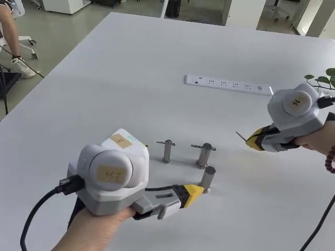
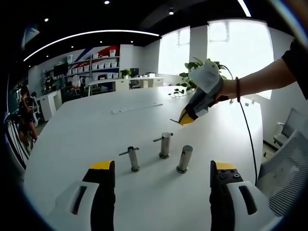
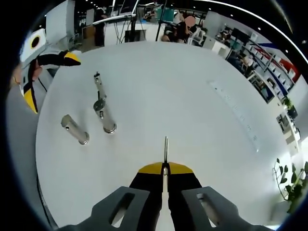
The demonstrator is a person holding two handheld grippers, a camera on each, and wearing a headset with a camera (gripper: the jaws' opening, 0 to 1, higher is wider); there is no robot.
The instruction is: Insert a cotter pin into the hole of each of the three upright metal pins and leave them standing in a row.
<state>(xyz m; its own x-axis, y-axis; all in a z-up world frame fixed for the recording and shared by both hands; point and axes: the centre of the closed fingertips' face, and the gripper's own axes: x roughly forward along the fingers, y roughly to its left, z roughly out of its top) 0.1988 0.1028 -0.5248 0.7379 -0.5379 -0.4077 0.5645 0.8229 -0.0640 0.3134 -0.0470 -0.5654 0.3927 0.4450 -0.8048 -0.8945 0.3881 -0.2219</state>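
Three upright metal pins stand close together on the white table. The far-left pin (image 1: pixel 167 150) and the middle pin (image 1: pixel 203 155) each carry a cotter pin through the top. The nearest pin (image 1: pixel 208 178) has a bare top. My left gripper (image 1: pixel 188 194) is open, its yellow tips just left of the bare pin (image 2: pixel 184 159), which stands between and beyond the jaws. My right gripper (image 1: pixel 255 140) hovers to the right of the pins, shut on a thin cotter pin (image 3: pixel 165 149) that sticks out from its tips (image 1: pixel 239 137).
A white power strip (image 1: pixel 227 83) lies further back on the table. A small green plant (image 1: pixel 322 81) stands at the right edge. A person sits by the far end of the table (image 3: pixel 185 29). A cable trails from each gripper.
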